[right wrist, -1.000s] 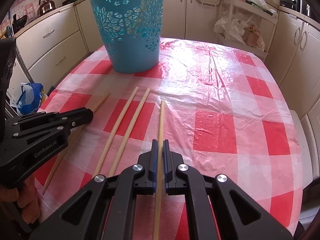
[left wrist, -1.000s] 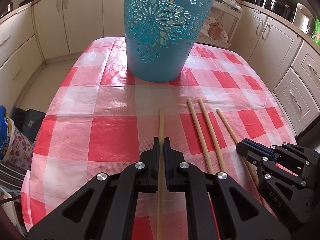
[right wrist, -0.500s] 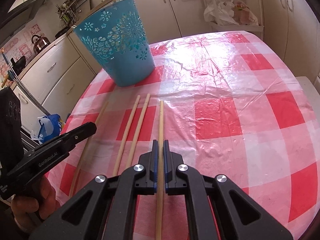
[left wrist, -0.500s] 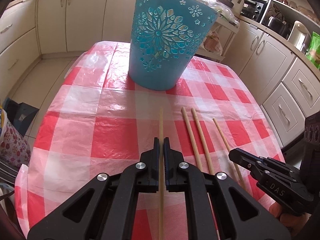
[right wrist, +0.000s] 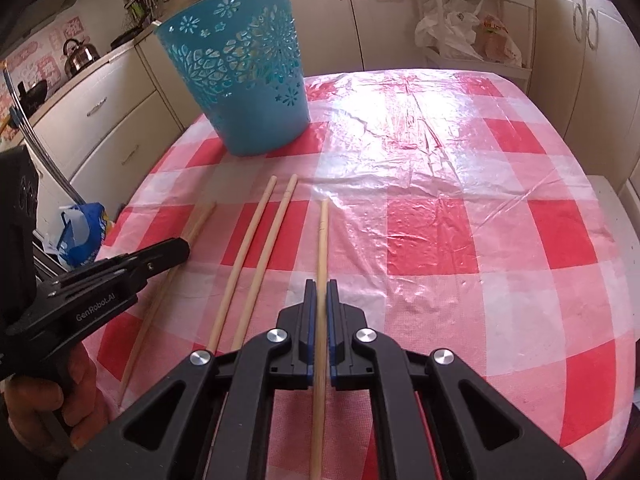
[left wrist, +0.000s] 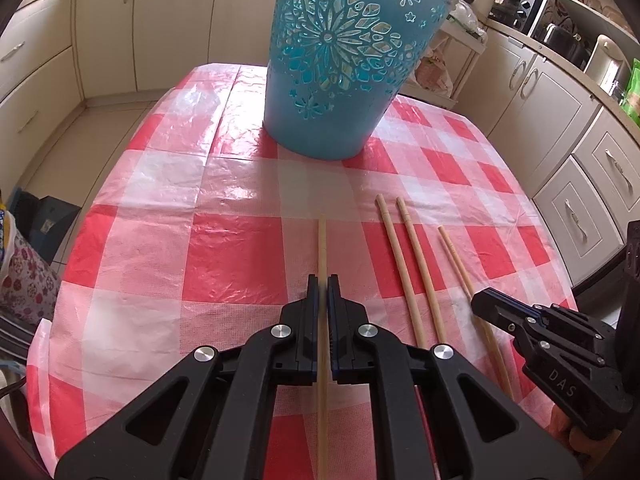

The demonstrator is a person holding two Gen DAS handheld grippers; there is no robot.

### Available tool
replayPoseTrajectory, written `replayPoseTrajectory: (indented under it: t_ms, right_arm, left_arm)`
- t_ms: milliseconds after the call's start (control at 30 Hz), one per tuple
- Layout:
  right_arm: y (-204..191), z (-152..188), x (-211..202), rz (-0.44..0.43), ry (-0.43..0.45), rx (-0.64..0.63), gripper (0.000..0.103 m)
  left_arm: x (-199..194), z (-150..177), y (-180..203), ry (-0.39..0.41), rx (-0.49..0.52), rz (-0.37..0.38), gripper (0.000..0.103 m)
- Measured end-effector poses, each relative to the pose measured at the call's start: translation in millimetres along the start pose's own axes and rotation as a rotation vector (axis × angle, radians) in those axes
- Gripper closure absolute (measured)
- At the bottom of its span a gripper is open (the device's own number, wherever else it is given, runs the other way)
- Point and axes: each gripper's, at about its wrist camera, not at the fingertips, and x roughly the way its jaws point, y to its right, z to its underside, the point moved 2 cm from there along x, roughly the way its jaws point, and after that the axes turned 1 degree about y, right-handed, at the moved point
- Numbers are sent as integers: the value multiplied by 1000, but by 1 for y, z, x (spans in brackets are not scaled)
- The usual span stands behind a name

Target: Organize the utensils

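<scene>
On a table under a red-and-white checked plastic cloth [left wrist: 224, 264], four long wooden sticks lie roughly side by side, with a blue cut-out flower-pattern bin [left wrist: 340, 64] standing upright beyond their far ends. The left gripper [left wrist: 322, 292] has its jaws clamped on the leftmost stick [left wrist: 322, 240], and the right gripper [right wrist: 321, 296] is clamped on the rightmost stick [right wrist: 322, 236]. Between them, the two middle sticks [right wrist: 260, 248] rest on the cloth, untouched.
</scene>
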Motion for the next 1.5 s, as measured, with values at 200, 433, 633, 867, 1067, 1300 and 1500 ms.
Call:
replayPoseTrajectory:
  t_ms: [200,433,633,867,1067,1300,1500]
  right_arm:
    - [-17,3,6,102,-9,-162,96]
    - [5,0,5,-24,5,6,97]
    - [23,1,3,-75,60,127,97]
    - [19,1,1,-76,69,111,97]
    - [19,3,-3,-78,84,103,97]
    - [18,4,-6,-78,99,95,97]
    - [18,3,-8,-80,112,89,97]
  left_arm:
    - [2,2,9,6,51,-56,98]
    - [1,3,9,17,63,-59,98]
    - [0,4,11,24,78,-62,98]
    - [-2,4,10,33,83,-52,98]
    - [-6,5,10,49,80,-45,99]
    - [-7,5,10,52,76,-40,99]
    - [-9,5,9,63,73,-31,99]
